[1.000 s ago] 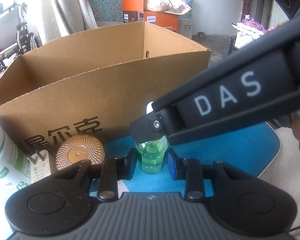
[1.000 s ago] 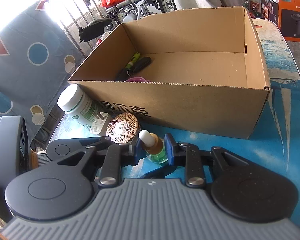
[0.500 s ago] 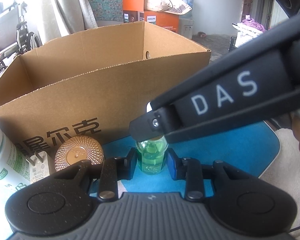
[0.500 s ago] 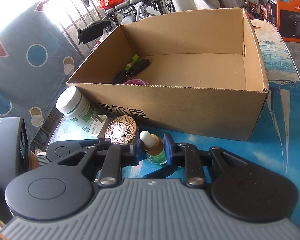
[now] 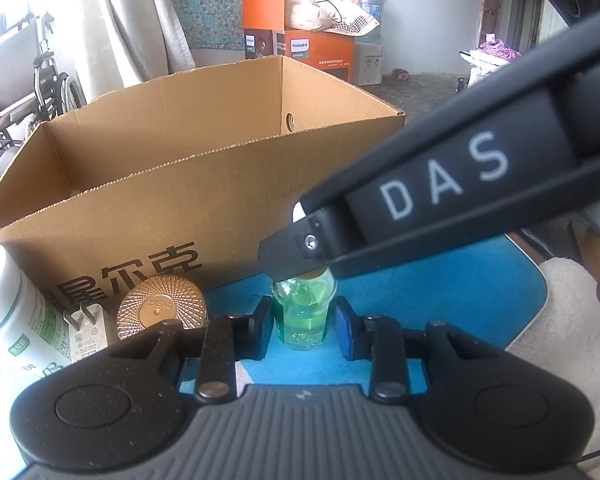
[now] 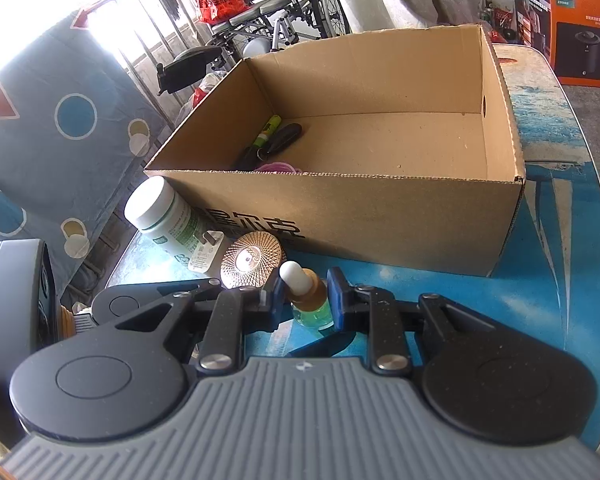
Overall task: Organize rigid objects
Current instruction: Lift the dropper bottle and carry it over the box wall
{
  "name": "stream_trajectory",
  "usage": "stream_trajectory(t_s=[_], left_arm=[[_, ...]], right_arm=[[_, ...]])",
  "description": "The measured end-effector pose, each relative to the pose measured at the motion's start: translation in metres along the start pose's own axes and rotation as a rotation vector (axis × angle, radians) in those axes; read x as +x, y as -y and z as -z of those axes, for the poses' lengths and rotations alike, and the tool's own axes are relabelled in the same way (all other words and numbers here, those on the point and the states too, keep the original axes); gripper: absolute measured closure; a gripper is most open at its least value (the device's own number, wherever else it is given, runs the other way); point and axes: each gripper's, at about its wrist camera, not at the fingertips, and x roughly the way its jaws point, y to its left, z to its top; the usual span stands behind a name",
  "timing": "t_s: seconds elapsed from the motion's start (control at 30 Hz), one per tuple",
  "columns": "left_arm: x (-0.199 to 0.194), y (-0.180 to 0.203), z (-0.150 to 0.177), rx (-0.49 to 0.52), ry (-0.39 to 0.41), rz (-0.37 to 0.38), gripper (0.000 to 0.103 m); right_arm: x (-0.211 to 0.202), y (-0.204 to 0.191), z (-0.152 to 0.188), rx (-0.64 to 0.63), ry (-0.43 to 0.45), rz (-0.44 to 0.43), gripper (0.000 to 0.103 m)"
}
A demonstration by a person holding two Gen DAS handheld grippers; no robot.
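Observation:
A small green dropper bottle (image 5: 303,312) with a white bulb top (image 6: 293,274) stands on the blue table in front of the cardboard box (image 6: 380,216). My left gripper (image 5: 303,326) is low around the bottle's body, with slight gaps each side. My right gripper (image 6: 303,294) is around the bottle's amber neck from above, fingers near it. In the left wrist view the right gripper's black arm marked DAS (image 5: 440,196) hides the bottle's top. The box holds a marker (image 6: 269,130), a dark tool and something pink.
Left of the bottle on the table are a copper round compact (image 6: 251,259), a white charger plug (image 6: 204,255) and a white supplement bottle (image 6: 160,216). A cream towel (image 5: 560,320) lies at the right table edge. A wheelchair and an orange Philips box stand behind.
The right gripper has risen and drawn back slightly, so the box interior shows more. The bottle and left gripper have stayed in place.

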Motion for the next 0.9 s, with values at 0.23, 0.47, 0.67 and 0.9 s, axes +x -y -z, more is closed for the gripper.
stream_trajectory(t_s=[0.23, 0.47, 0.67, 0.9], left_arm=[[-0.016, 0.004, 0.001, 0.006, 0.031, -0.015, 0.070], [-0.035, 0.009, -0.001, 0.002, 0.072, -0.039, 0.070], [-0.055, 0.008, -0.004, -0.005, 0.113, -0.068, 0.070], [-0.071, 0.001, -0.013, -0.027, 0.158, -0.107, 0.070]], right_arm=[[-0.018, -0.012, 0.002, -0.023, 0.032, -0.002, 0.081], [-0.041, -0.027, 0.002, -0.058, 0.074, -0.011, 0.081], [-0.060, -0.046, -0.002, -0.100, 0.110, -0.024, 0.081], [-0.079, -0.067, -0.017, -0.158, 0.153, -0.050, 0.081]])
